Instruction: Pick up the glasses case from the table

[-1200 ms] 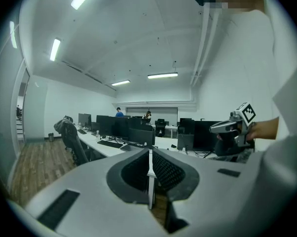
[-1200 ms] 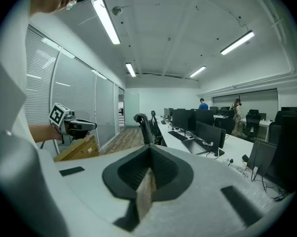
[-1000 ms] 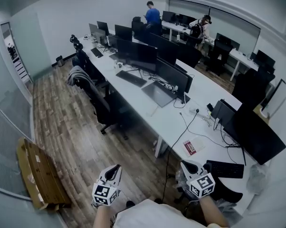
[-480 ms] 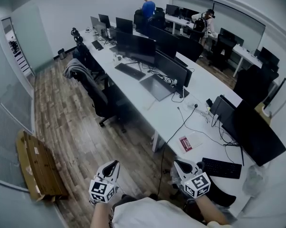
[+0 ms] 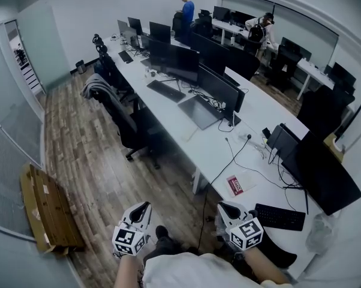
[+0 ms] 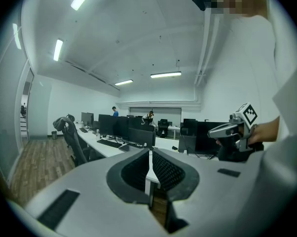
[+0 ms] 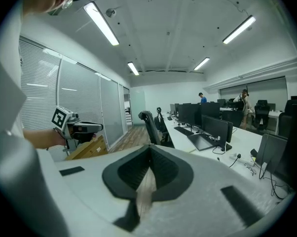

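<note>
Further left than before, right hand-held gripper (image 5: 223, 207); left hand-held gripper (image 5: 144, 209); the two with jaws together, empty.

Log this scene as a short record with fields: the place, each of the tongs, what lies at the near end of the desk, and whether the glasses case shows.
place: open office, long white desk lined with monitors
left tongs: shut, nothing between them, held above the wood floor
right tongs: shut, nothing between them, beside the desk's near end
near end of desk: red and white packet, black keyboard
floor at left: cardboard box
glasses case: cannot be made out in any view
</note>
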Demonstrator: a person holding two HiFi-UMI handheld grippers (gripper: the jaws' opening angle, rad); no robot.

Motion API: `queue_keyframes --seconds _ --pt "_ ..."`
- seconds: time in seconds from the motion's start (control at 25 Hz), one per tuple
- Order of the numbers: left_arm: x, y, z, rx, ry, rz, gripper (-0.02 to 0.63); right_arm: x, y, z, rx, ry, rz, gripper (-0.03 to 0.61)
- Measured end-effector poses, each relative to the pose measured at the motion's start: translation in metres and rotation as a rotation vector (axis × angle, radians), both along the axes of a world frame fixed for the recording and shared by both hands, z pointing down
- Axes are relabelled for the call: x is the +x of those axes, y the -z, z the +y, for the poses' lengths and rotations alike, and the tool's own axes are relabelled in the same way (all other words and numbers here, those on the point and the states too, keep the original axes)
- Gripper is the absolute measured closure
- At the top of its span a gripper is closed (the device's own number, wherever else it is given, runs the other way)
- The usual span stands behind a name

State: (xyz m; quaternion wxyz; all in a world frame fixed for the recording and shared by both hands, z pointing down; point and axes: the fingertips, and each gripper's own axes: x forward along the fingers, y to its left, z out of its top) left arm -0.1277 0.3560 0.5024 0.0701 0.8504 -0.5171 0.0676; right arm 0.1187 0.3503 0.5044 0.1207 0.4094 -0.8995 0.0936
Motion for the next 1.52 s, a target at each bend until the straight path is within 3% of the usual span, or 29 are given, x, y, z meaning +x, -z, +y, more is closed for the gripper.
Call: queue_keyframes --seconds 0.36,0.88,1.2,1.52 --pt "-0.028 -0.008 -0.087 -0.009 -0.062 0.022 0.595 -0.020 -0.002 -0.073 0.020 -0.065 0.018 0.577" --pt "-0.096 -0.020 -0.216 -0.036 -0.184 0.034 0.595 -0.091 -0.002 -0.183 0.026 -0.157 0.021 0.577" --pt "-0.130 -0.030 -0.263 -0.049 -0.251 0.040 0.595 -0.131 -0.005 -0.222 0.018 -0.193 0.056 0.577" --pt "-0.137 -0.029 -0.300 -0.050 -0.273 0.049 0.595 -0.128 -0.002 -0.252 0.012 -0.236 0.076 0.577"
